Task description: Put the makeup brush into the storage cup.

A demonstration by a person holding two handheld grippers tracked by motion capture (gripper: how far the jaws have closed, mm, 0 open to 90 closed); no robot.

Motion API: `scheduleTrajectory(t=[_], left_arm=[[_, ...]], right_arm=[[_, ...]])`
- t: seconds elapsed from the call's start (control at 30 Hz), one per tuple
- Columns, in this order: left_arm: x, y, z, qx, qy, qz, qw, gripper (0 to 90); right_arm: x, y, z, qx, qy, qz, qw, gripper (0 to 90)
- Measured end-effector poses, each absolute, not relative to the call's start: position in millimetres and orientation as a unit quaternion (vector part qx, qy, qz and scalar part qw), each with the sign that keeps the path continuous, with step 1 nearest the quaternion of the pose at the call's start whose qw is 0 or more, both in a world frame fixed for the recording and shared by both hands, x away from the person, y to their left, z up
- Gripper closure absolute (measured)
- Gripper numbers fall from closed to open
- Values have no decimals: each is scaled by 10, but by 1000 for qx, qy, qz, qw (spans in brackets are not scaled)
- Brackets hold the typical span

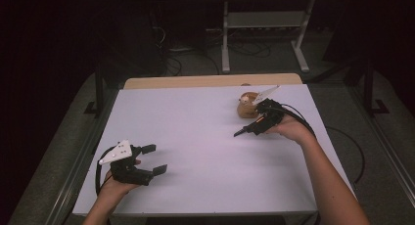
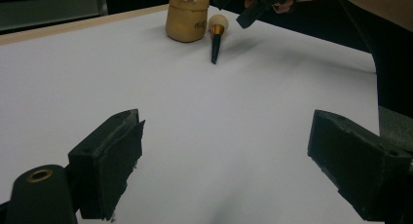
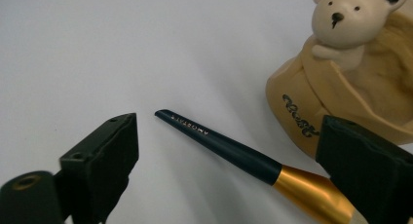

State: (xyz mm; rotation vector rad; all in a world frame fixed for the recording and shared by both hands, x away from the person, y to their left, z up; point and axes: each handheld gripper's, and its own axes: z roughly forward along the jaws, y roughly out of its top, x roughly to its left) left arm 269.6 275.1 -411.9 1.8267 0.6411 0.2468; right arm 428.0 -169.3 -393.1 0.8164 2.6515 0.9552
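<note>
1. Table (image 1: 195,137): white top, wooden strip along the far edge; dark floor with cables and a metal stand behind it.
2. Left gripper (image 1: 152,159): held low over the near left part of the table, jaws spread wide, nothing between them. Bare white surface ahead of it.
3. Right gripper (image 1: 241,133): near the far right corner, jaws apart and not pressing on anything; the brush lies on the table between them.
4. Holder (image 3: 336,97): tan sack-shaped pot with a small bear figure at its mouth, standing just beside the brush head and close against the right gripper's outer jaw.
5. Brush (image 3: 229,148): dark handle, gold collar, lying flat, handle tip pointing away from the holder.
</note>
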Motion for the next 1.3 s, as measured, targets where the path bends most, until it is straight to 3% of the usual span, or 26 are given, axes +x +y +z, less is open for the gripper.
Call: scheduleTrajectory(t=[0.7, 1.3], left_arm=[[2695, 2744, -4121, 775, 271, 102, 562, 122], [2693, 2736, -4125, 775, 274, 98, 561, 122]], right_arm=[[4402, -1590, -4035, 236, 925, 281, 99, 290], [4494, -1591, -4183, 238, 934, 251, 93, 355]])
